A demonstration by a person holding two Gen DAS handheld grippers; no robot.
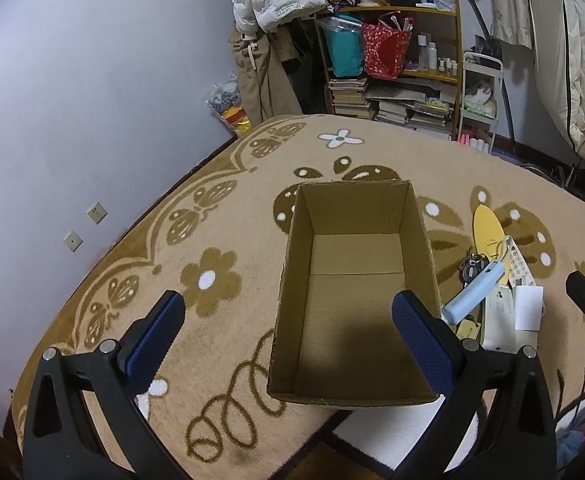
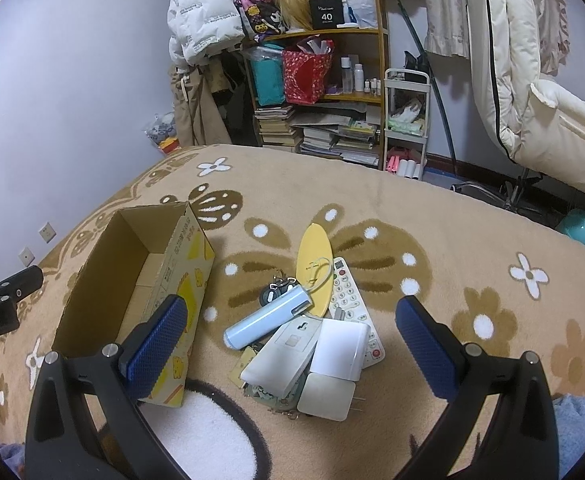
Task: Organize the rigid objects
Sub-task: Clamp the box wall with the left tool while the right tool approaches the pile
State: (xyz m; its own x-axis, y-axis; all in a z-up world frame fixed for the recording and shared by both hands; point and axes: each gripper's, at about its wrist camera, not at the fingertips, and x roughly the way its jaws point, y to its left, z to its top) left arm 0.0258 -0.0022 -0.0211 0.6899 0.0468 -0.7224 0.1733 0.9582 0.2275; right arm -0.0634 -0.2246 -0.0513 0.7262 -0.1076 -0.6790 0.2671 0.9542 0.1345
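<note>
Pile [image 2: 316, 332]: small rigid items are heaped on the patterned carpet [image 2: 472, 224], just right of the cardboard box [image 2: 132, 280].
Blue tube [image 2: 268, 317]: laid on top, long axis slanting from near-left to far-right.
Right tongs [image 2: 292, 344]: spread wide, nothing held, poised over the pile; judged the nearer.
Left tongs [image 1: 288, 328]: spread, unladen, over the box.
Room: open carpet is seen rightward.
</note>
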